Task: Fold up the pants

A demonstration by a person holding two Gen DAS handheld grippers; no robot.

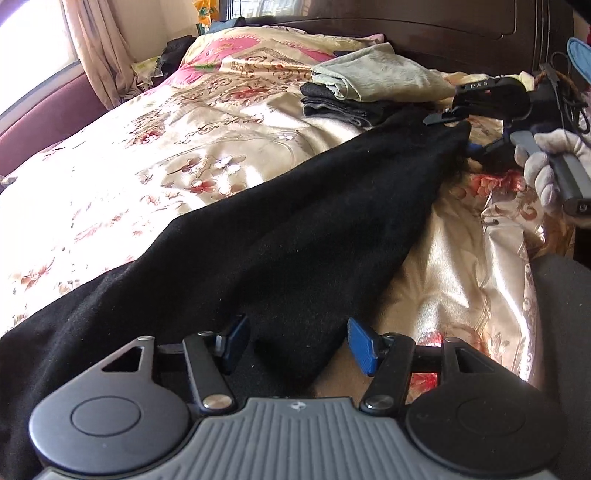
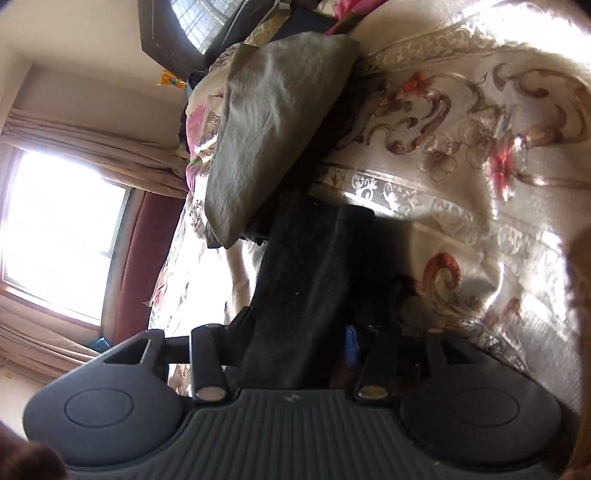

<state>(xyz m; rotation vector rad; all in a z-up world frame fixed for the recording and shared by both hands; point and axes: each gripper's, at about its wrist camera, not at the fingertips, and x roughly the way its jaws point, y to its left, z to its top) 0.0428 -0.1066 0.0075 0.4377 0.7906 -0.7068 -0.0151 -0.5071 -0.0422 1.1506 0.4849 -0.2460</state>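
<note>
Left wrist: floral bedspread [image 1: 147,155], dark headboard [image 1: 443,33], curtained window [image 1: 33,48]

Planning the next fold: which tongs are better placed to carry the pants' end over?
Right. The right tongs already grip the far end of the black pants; the left tongs sit open over the near part, holding nothing.

Blown-out window [image 2: 55,229] glare, fisheye-warped edges

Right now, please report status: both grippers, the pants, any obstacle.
Left gripper open, over black pants. Right gripper shut on pants end, lifted off the bedspread. Folded clothes stack just beyond.
</note>
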